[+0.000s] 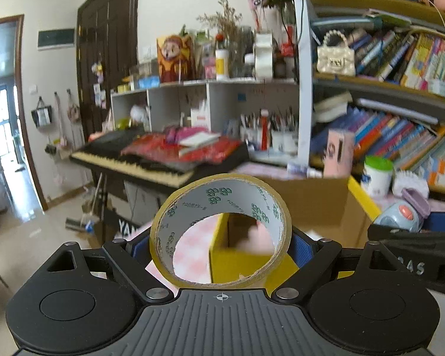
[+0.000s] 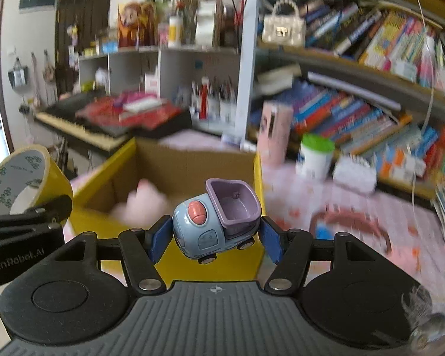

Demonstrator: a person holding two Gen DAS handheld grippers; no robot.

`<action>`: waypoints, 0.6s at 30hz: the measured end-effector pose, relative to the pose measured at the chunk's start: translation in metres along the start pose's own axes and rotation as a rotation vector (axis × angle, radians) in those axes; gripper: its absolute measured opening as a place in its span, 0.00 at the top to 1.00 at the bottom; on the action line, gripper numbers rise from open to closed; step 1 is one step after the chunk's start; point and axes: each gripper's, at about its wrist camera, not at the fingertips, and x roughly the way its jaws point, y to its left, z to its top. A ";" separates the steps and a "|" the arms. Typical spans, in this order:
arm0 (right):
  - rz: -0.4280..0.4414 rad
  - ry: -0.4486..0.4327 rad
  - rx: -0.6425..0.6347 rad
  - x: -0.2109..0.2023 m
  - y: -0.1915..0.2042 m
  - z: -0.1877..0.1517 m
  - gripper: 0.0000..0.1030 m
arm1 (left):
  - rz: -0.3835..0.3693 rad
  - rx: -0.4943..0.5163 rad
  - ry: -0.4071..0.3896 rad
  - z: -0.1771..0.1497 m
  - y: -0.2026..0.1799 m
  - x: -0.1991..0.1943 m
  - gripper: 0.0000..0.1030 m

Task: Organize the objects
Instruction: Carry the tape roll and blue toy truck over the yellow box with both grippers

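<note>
My left gripper (image 1: 221,244) is shut on a roll of yellow tape (image 1: 222,201), held upright in the air near the front left corner of an open yellow cardboard box (image 1: 240,262). The tape also shows at the left of the right wrist view (image 2: 17,178). My right gripper (image 2: 215,237) is shut on a small blue toy truck (image 2: 215,222) with a purple bed, held above the front wall of the box (image 2: 192,163). The truck shows at the right of the left wrist view (image 1: 400,213). Something soft and pink (image 2: 142,204) lies inside the box.
The box stands on a pink checked tablecloth (image 2: 356,207). Behind it are a pink carton (image 2: 274,130), a white tub with a green lid (image 2: 314,154) and full bookshelves (image 2: 370,112). A keyboard (image 1: 133,163) piled with red items stands to the left. A pink ring (image 2: 353,222) lies on the cloth.
</note>
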 end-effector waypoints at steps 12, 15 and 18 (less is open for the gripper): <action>0.038 0.012 0.047 0.077 -0.040 0.049 0.41 | -0.023 0.079 0.082 0.010 -0.045 0.068 0.13; 0.071 0.060 0.057 0.097 -0.043 0.050 0.41 | -0.030 0.115 0.112 0.005 -0.057 0.080 0.13; 0.087 0.102 0.061 0.113 -0.044 0.048 0.41 | -0.042 0.126 0.146 0.001 -0.063 0.091 0.13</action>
